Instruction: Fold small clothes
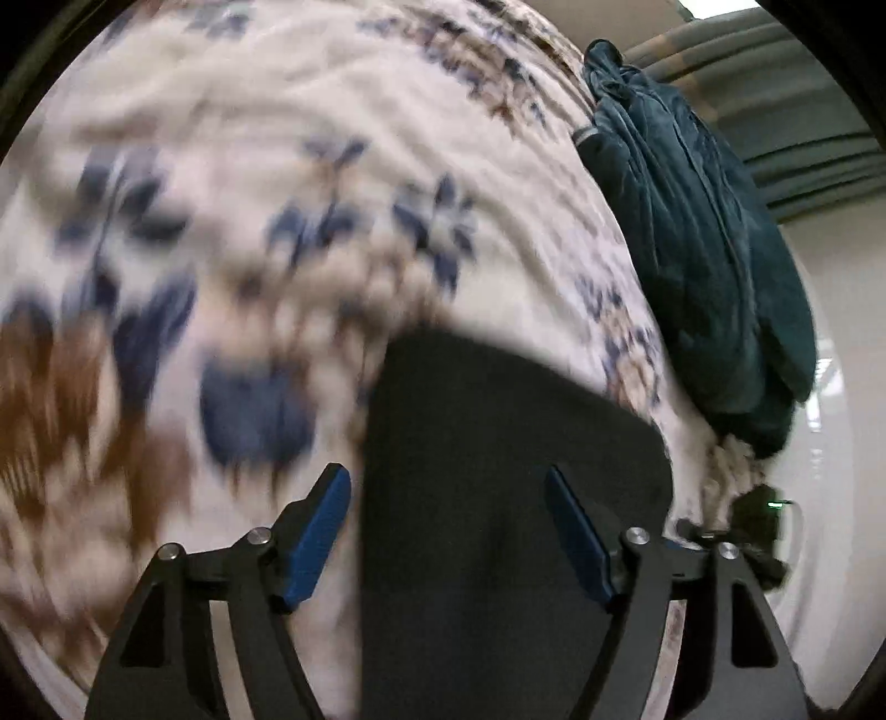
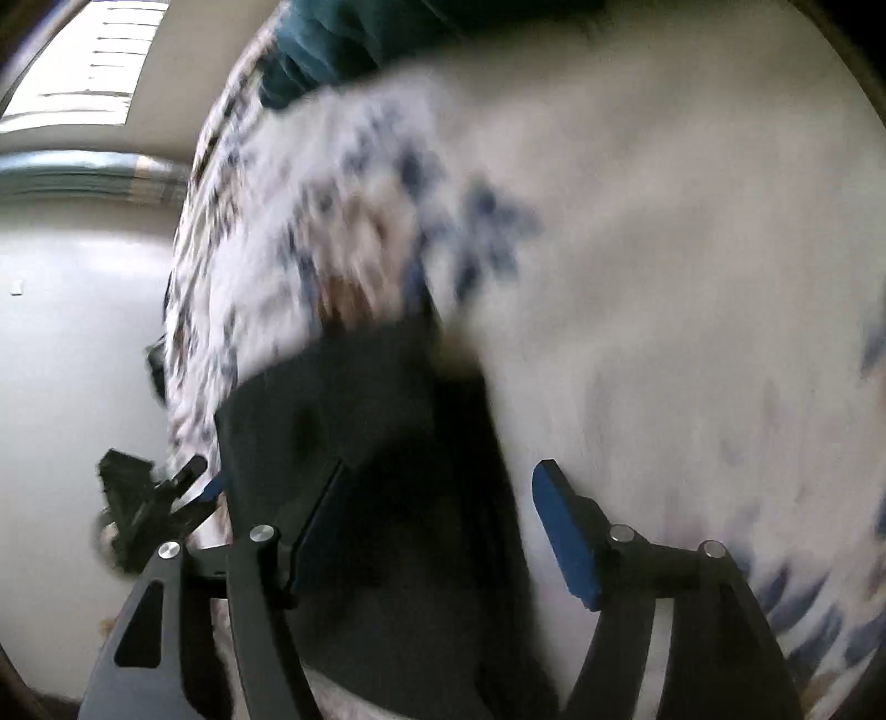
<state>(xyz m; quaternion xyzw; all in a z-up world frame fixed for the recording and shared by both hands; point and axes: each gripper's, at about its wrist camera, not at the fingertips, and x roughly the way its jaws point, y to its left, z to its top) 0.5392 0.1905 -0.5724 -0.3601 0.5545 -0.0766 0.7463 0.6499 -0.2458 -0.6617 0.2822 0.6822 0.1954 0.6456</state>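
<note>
A black garment (image 1: 498, 443) lies flat on a bedspread (image 1: 277, 166) that is white with blue and brown flowers. My left gripper (image 1: 446, 473) hovers over the garment's near part with its blue pads (image 1: 321, 531) wide apart, so it is open and grips nothing. In the right wrist view the same black garment (image 2: 360, 421) lies under my right gripper (image 2: 441, 468), which is also open, with the cloth showing between its fingers (image 2: 565, 531) and not pinched. Both views are blurred. Each gripper shows at the edge of the other's view: the right gripper (image 1: 758, 526) and the left gripper (image 2: 144, 504).
A crumpled dark teal cloth (image 1: 709, 266) is heaped along the bed's edge, and it also shows as teal cloth (image 2: 332, 44) at the top of the right wrist view. Beyond that edge is a pale glossy floor (image 1: 830, 498), with a curtain (image 1: 803, 138) behind.
</note>
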